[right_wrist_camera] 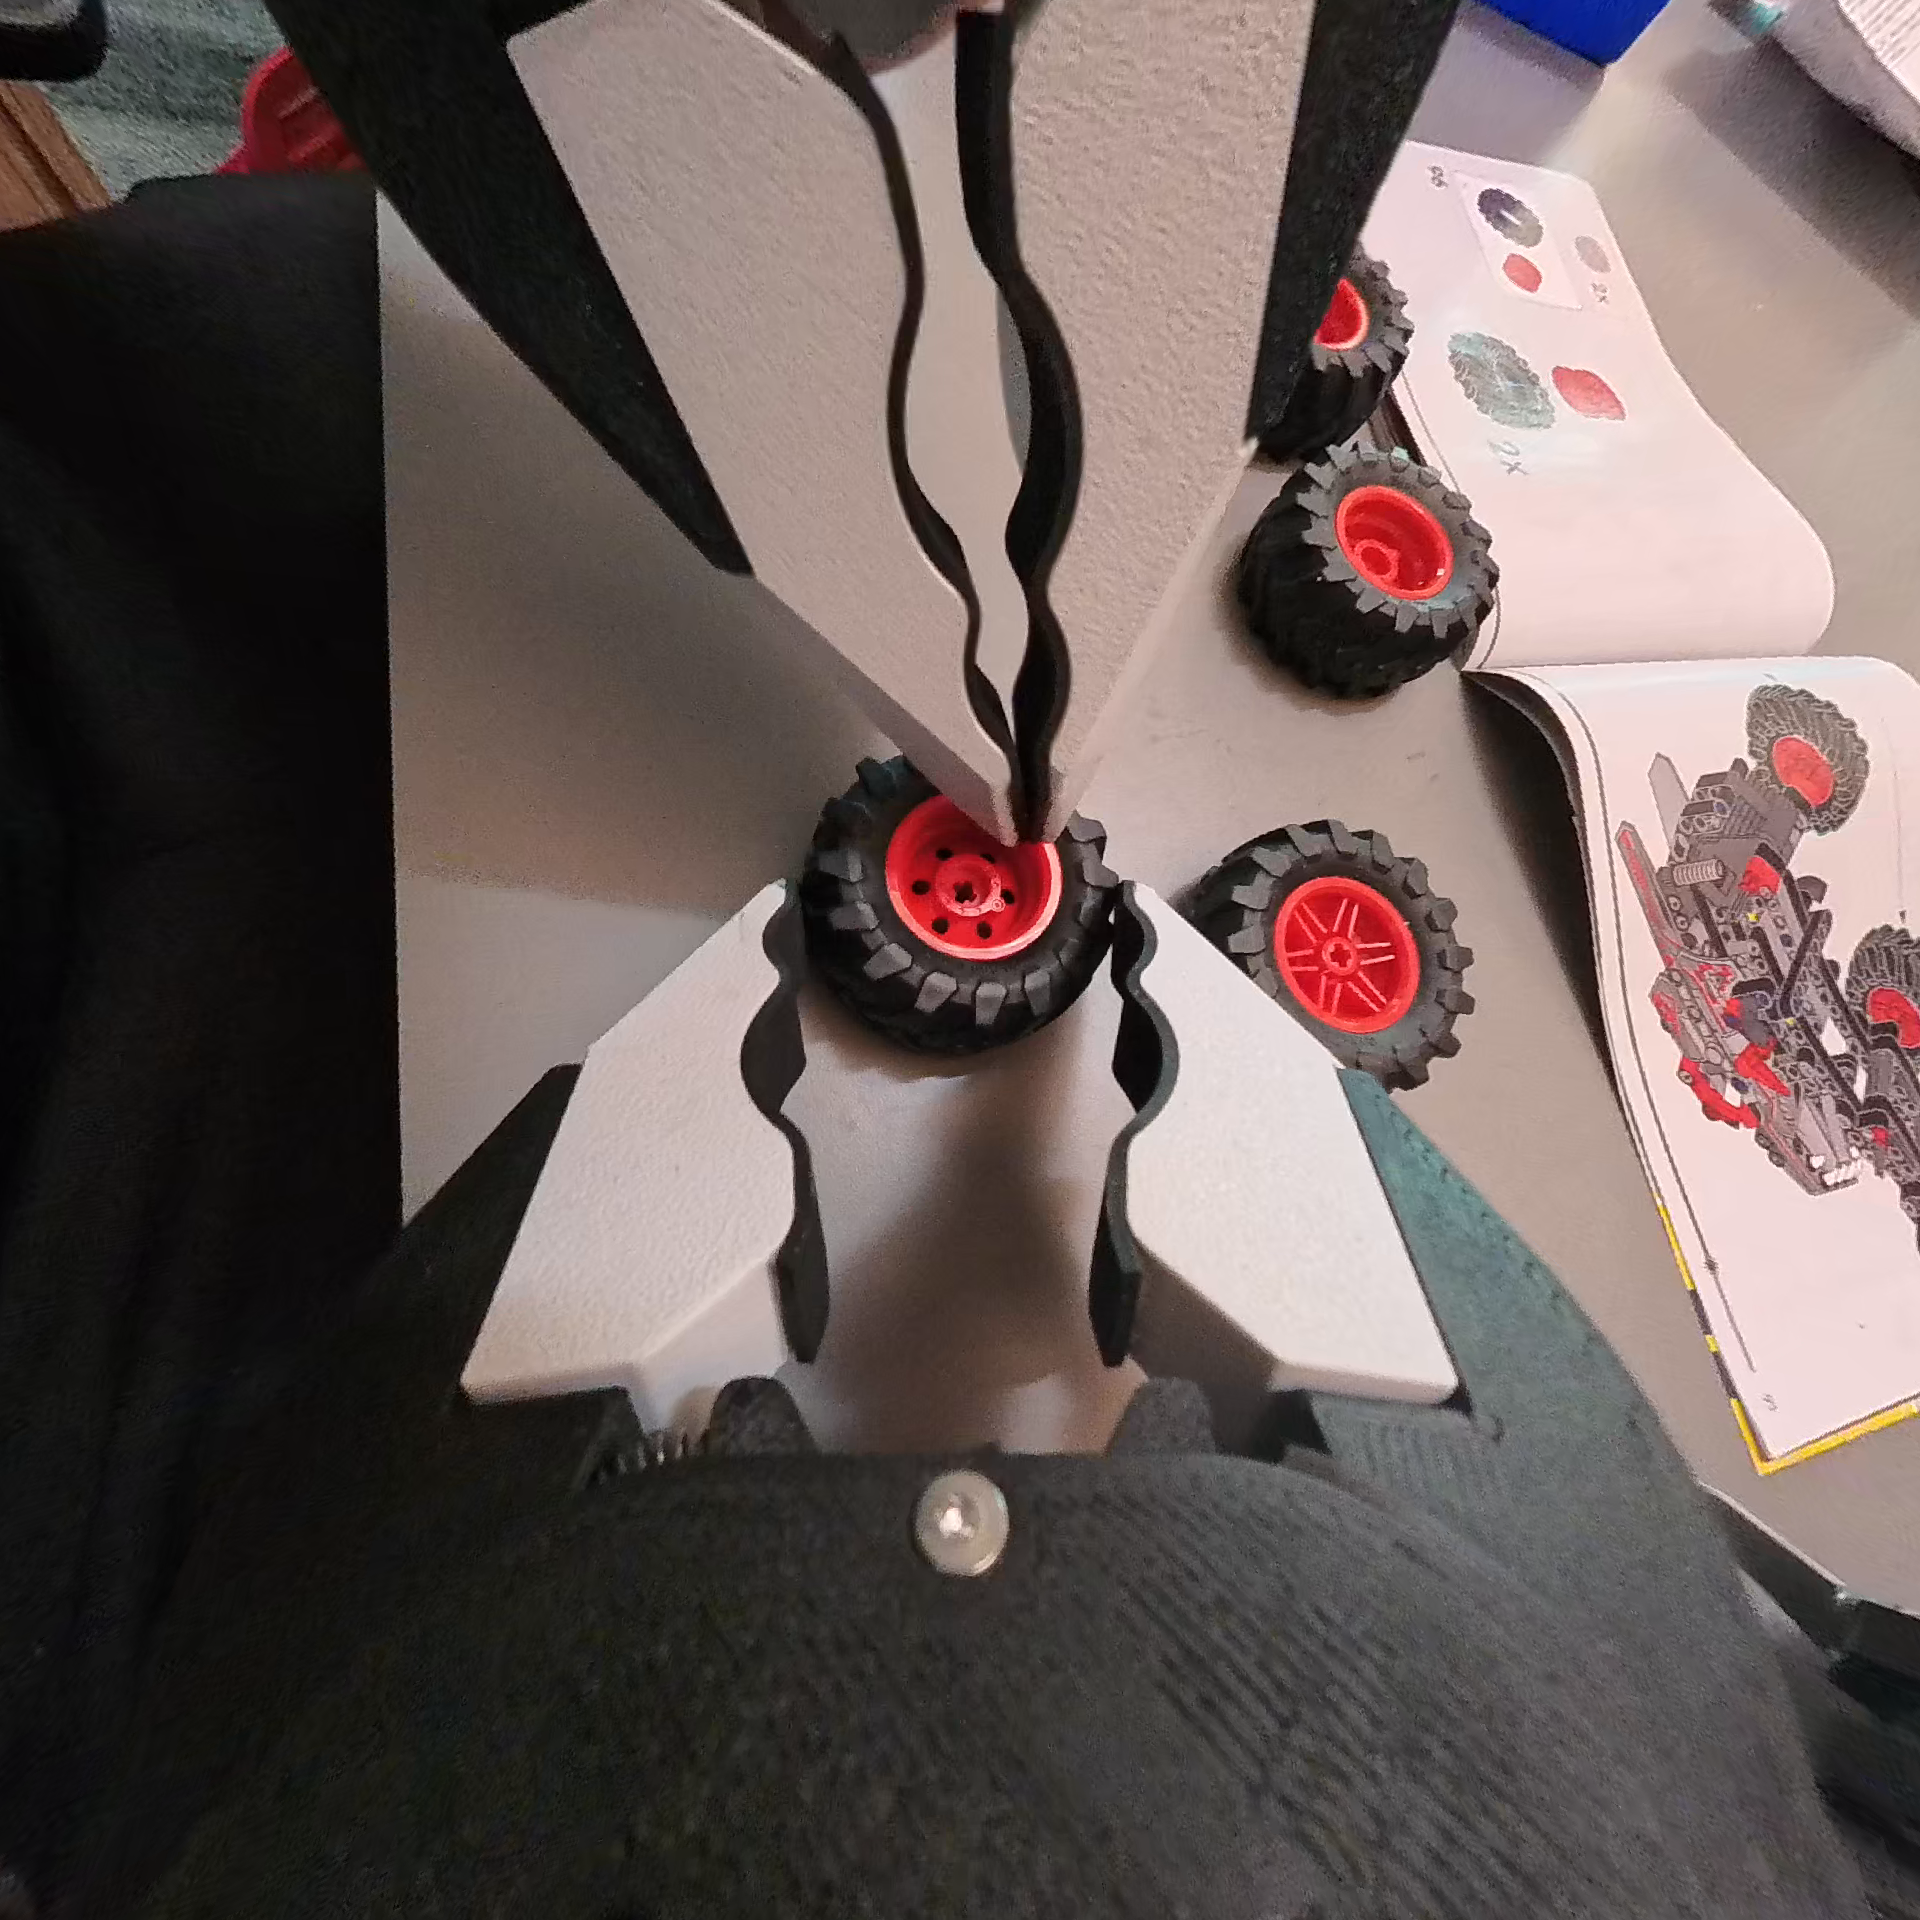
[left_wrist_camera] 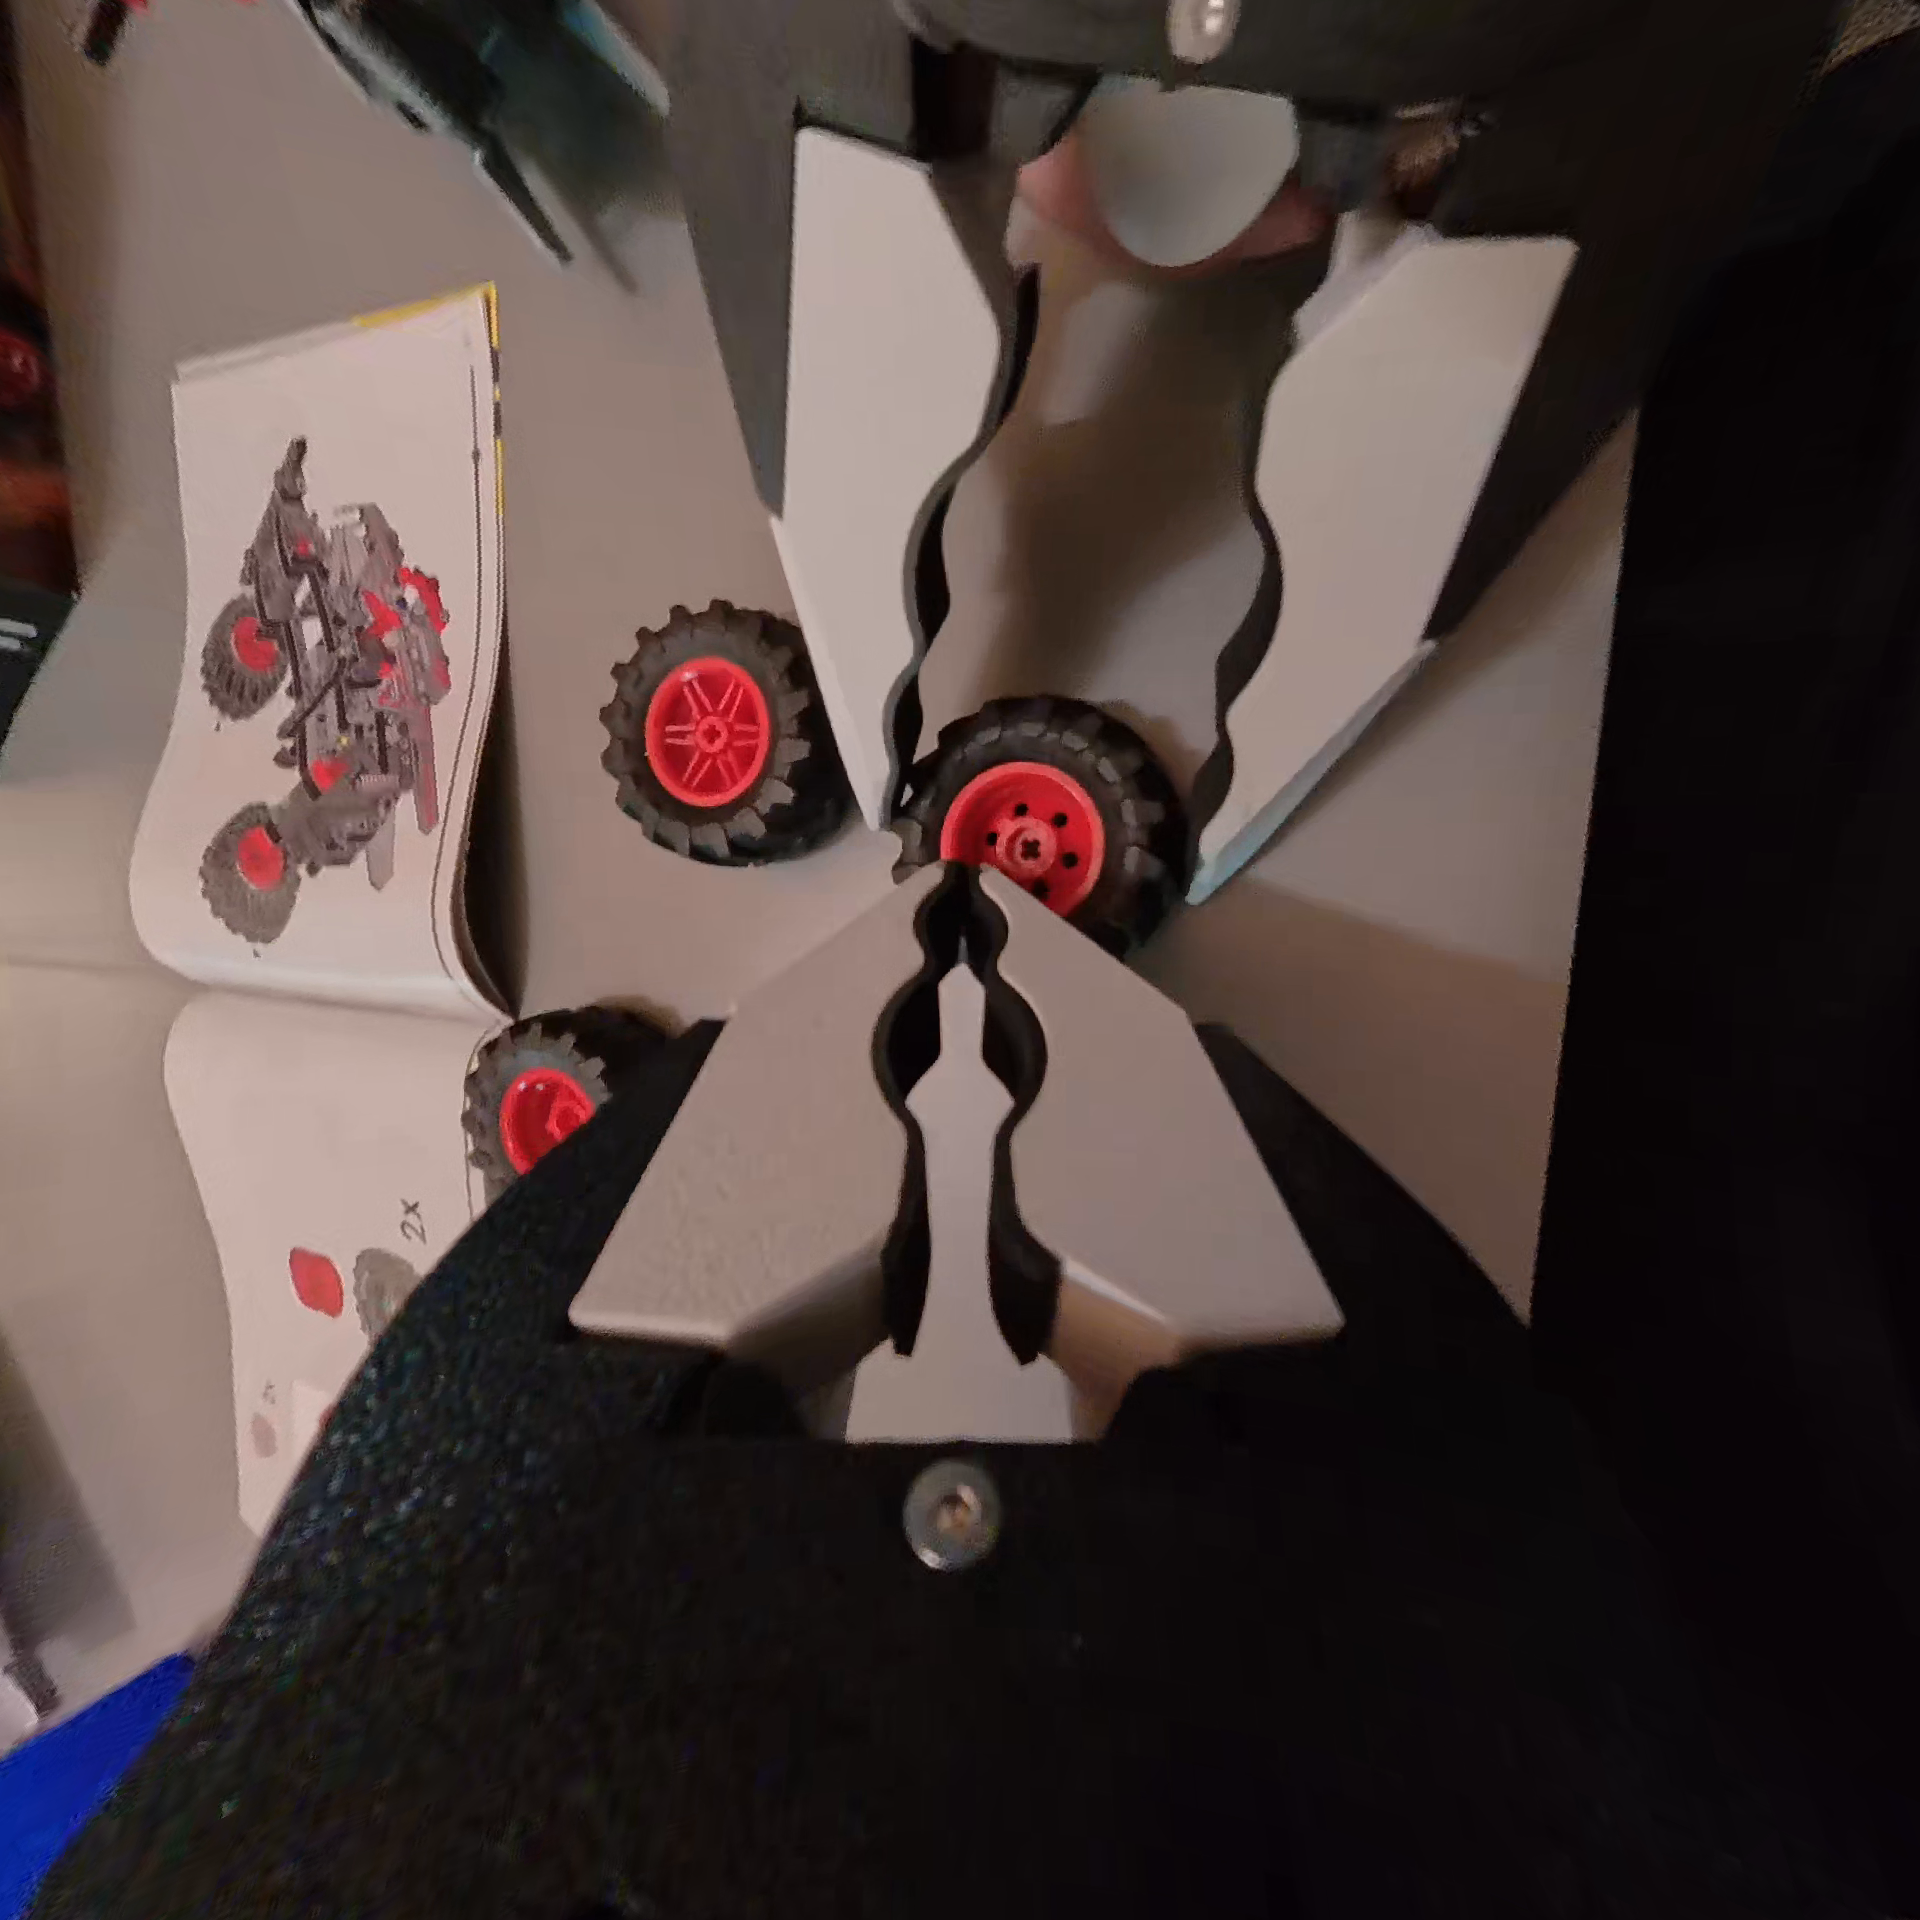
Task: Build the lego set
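A wheel with a black knobbly tyre and a red rim lies flat on the grey table, near its edge. My right gripper is closed on it, one fingertip touching each side of the tyre. My left gripper is shut, its joined tips pressed onto the red rim near its edge. In the right wrist view the left gripper comes down from the top. In the left wrist view the right gripper reaches in from the top around the wheel.
Three more wheels lie close by: a spoked one, one beside the booklet, and one half hidden behind my left gripper. An open instruction booklet lies beyond them. The table edge drops off beside the held wheel. My two grippers' fingertips are within a few centimetres of each other.
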`<control>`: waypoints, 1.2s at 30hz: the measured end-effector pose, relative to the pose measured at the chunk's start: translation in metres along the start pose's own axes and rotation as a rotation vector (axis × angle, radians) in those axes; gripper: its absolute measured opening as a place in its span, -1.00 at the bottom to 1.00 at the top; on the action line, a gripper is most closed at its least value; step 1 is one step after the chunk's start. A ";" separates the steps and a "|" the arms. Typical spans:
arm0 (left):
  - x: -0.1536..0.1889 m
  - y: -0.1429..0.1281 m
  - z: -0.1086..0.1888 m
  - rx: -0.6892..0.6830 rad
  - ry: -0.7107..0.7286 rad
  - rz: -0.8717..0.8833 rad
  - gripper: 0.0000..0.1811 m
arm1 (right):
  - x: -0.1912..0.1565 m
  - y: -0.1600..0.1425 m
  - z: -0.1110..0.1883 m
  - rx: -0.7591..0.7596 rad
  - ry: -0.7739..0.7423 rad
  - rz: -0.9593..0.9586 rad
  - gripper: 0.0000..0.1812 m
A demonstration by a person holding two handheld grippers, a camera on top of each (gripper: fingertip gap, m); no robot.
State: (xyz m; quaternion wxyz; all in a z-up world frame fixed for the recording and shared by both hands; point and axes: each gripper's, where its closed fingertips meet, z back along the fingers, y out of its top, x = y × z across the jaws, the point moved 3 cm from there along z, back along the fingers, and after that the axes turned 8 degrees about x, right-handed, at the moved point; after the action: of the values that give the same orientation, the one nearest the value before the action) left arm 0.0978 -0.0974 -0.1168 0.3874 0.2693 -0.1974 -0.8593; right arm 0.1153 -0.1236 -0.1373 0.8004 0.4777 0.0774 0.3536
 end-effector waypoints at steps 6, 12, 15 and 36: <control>-0.002 -0.001 -0.002 -0.006 -0.014 0.121 -1.00 | 0.000 0.000 0.000 0.032 -0.013 -0.024 -0.36; 0.000 0.000 -0.001 0.130 0.038 0.139 -1.00 | -0.001 0.000 0.002 0.025 -0.047 0.025 -0.36; -0.006 -0.002 0.010 0.261 0.173 0.114 -0.95 | -0.003 0.000 0.005 0.012 -0.042 0.074 -0.37; 0.024 0.000 0.012 0.364 0.202 0.024 -0.73 | -0.009 0.010 0.039 0.158 0.211 -0.361 -0.19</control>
State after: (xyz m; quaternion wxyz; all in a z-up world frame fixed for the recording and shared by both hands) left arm 0.0767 -0.1146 -0.1151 0.3603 0.4172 -0.3129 -0.7735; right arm 0.1215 -0.1546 -0.1102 0.7982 0.4778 0.2726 0.2454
